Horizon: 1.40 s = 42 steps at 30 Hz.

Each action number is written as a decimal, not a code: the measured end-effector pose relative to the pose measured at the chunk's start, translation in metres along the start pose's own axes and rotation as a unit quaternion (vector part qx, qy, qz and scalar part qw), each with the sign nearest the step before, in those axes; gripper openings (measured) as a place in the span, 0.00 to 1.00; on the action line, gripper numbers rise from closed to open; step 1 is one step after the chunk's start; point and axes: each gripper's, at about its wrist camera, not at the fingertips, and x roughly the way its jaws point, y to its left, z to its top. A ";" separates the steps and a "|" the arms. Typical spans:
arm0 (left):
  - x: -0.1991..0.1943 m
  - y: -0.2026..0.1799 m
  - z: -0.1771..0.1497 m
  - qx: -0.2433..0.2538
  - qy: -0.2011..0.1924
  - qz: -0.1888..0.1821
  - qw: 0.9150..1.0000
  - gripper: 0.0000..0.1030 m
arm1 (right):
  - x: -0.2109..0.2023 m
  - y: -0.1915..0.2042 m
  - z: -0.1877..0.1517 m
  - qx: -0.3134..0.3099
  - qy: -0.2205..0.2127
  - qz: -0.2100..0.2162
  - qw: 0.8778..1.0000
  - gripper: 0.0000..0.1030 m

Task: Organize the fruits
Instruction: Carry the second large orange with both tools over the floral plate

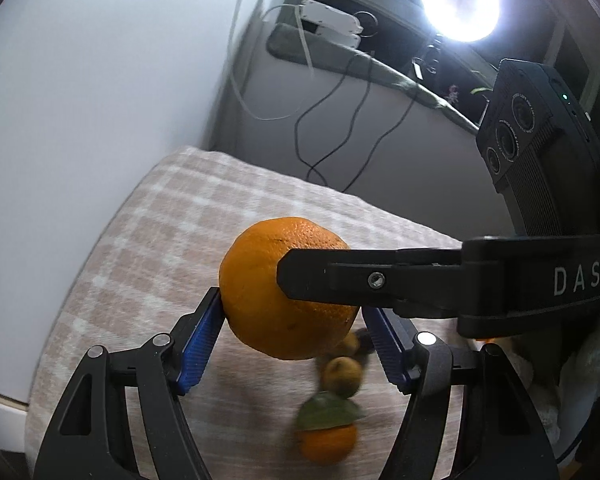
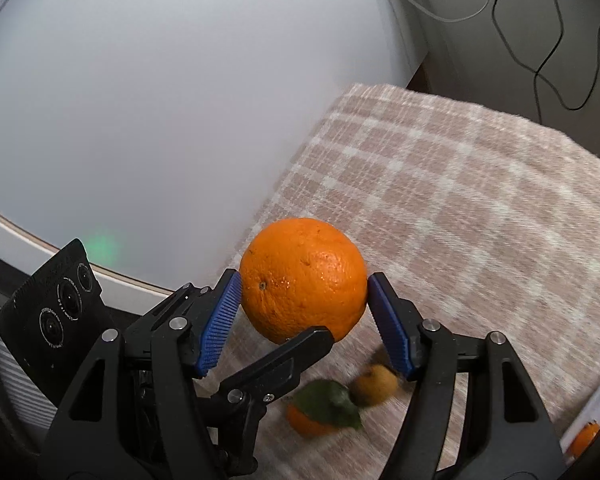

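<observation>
The orange (image 2: 304, 280) is bright orange; the tablecloth (image 2: 480, 200) is beige-and-cream checked. The gripper pads (image 2: 220, 324) are blue, a small tangerine's (image 2: 308, 422) leaf (image 2: 328, 402) green, the wall (image 2: 160, 100) white.

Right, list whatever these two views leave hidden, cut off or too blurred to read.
- Left wrist view: the right claw covers part of the orange.
- Left wrist view: the small fruits below are motion-blurred; kind unclear.
- Right wrist view: the fruit at the lower right edge is cut off.
- Right wrist view: a leaf hides most of the small orange.
</observation>
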 end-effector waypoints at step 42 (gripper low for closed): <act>0.077 -0.188 -0.011 0.084 0.050 -0.113 0.989 0.69 | -0.164 -0.141 -0.063 0.054 -0.042 -0.111 0.991 0.66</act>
